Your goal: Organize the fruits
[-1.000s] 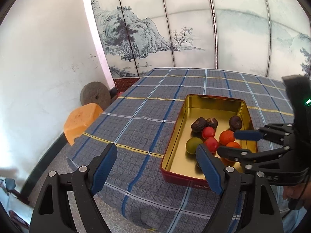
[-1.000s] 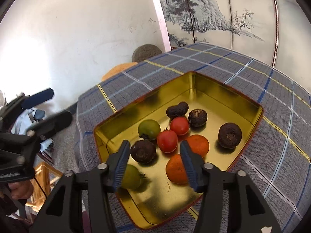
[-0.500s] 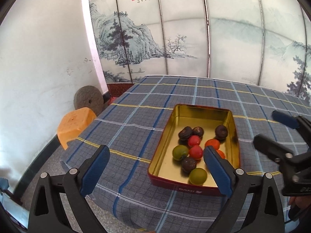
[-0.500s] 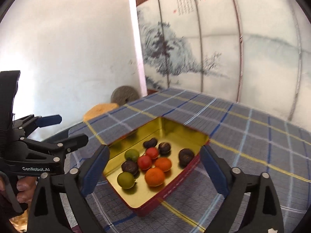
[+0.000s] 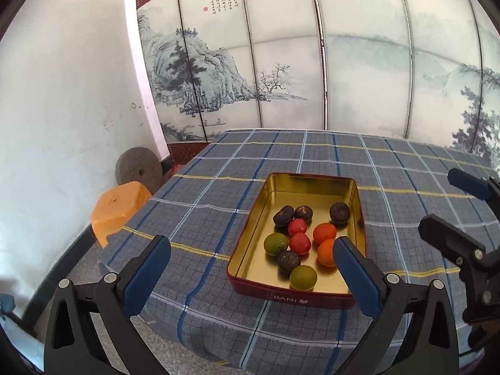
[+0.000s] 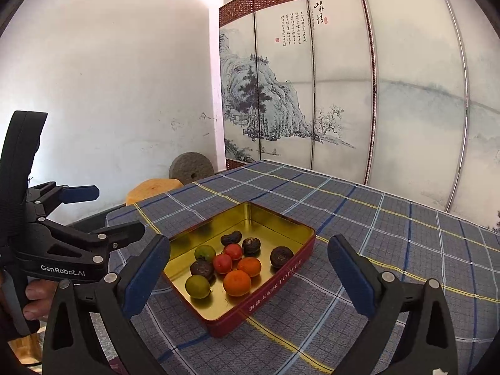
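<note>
Left wrist: from the table's (image 5: pixel 218 206) near edge, tilted down along the tin's (image 5: pixel 300 293) length toward the screen (image 5: pixel 281 62).
Right wrist: from the tin's corner, angled down, near.
Shared: tin, fruits (image 6: pixel 231 265), table, screen.

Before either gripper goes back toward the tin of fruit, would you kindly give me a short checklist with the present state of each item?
1. Left gripper empty: ok, jaws opening, nothing between them.
2. Right gripper empty: ok, jaws opening, nothing between them.
3. All fruit inside the tin: ok, none shows on the tablecloth.
4. Fruit grouped by kind: not ok; green fruit, red fruit, oranges and dark fruit lie mixed.
5. Room in the tin for sorting: ok, the far half is bare.
6. Tin fully on the table: ok, though near the front edge.
</note>
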### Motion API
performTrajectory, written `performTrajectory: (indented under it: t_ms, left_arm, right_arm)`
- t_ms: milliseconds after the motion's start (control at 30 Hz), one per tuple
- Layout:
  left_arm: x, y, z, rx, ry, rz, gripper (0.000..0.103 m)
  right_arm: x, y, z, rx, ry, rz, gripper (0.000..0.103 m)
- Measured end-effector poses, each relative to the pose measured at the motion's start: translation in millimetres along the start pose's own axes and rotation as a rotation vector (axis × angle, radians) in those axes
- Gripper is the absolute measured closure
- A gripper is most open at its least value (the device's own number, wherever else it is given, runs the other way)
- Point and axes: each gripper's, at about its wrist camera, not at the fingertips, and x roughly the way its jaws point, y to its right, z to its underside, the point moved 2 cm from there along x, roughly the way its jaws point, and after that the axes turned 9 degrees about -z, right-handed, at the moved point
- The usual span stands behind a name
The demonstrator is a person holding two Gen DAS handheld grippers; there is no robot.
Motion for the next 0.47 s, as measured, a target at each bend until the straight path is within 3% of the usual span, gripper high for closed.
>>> performTrajectory:
  t_ms: [233, 400, 467]
  left_arm:
    - [2.5, 14.9, 6.3, 0.031, -0.037, 0.029, 0.000]
    - [3.6, 21.6, 5.8, 0.035, -0.056, 0.031, 0.000]
    - [5.9, 23.8, 4.8, 0.033, -0.085, 0.037, 0.000]
  right_arm:
    - [-10.8, 35.4, 23.8, 0.053, -0.056, 0.053, 0.002]
    - [-19.4, 105.6, 48.4, 0.116, -0.170, 0.187, 0.000]
    - [-25.5, 151.7, 65.9, 0.180, -0.246, 0.272, 0.000]
